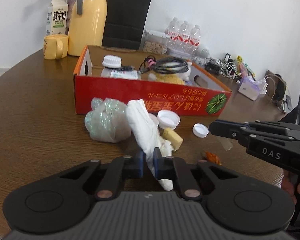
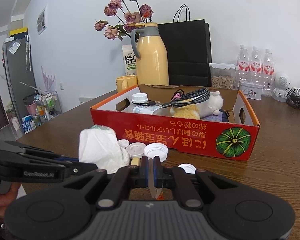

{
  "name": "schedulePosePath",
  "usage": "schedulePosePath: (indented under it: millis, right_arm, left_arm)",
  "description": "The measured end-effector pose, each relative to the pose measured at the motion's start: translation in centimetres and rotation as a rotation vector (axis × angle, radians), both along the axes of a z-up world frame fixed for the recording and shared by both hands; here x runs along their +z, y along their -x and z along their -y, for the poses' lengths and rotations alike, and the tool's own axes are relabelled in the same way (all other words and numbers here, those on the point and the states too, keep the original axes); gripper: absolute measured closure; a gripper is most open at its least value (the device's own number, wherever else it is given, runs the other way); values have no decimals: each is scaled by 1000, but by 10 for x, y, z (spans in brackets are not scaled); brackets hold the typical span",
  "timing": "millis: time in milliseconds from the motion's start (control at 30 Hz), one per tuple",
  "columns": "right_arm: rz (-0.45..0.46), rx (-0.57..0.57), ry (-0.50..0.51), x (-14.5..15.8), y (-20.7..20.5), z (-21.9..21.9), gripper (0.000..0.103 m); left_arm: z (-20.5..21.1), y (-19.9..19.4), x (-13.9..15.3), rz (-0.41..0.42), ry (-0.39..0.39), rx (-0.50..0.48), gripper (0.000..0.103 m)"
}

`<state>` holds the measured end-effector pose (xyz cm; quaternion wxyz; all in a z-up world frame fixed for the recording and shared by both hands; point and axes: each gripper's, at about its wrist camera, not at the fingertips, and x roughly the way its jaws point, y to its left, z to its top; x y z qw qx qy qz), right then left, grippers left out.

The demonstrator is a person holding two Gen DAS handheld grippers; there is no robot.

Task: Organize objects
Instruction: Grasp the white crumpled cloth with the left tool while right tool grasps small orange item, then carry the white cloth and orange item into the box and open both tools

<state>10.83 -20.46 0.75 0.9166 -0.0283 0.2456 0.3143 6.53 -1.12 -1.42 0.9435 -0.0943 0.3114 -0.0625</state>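
Note:
My left gripper (image 1: 149,154) is shut on a crumpled white tissue (image 1: 144,124), which stands up from between the blue pads. The right gripper (image 2: 151,160) is shut on a thin clear plastic scrap (image 2: 153,188) that hangs below its pads. In the left wrist view the right gripper (image 1: 212,127) comes in from the right, close to a small white cap (image 1: 200,130). A red cardboard box (image 1: 150,96) behind them holds a white-capped bottle (image 1: 112,62), a coiled cable (image 1: 170,66) and a plush toy (image 2: 210,102). A bubble-wrap bundle (image 1: 106,122), a wide white lid (image 1: 168,119) and a yellow block (image 1: 173,137) lie by the tissue.
An orange scrap (image 1: 213,157) lies on the brown table (image 1: 40,100). Along the wall stand a yellow jug (image 1: 88,20), a mug (image 1: 55,47), a milk carton (image 1: 58,16), a black paper bag (image 1: 126,14), water bottles (image 1: 184,34) and tangled cables (image 1: 226,66).

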Motion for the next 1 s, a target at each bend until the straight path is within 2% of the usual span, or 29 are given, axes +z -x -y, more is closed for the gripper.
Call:
schedulePosePath:
  millis: [533,767,1000]
  right_arm:
    - [59,-41,-13,20,-7,8,99]
    - [109,-49,-12,36,-29,0,99]
    - [160,-93,-4,54,-72,-11,99]
  left_arm:
    - [0,-3,38,140,-3,-35,97]
    - [-1,-31,58,204,4,-45,97]
    - [1,-78,70,232,20,-64,97]
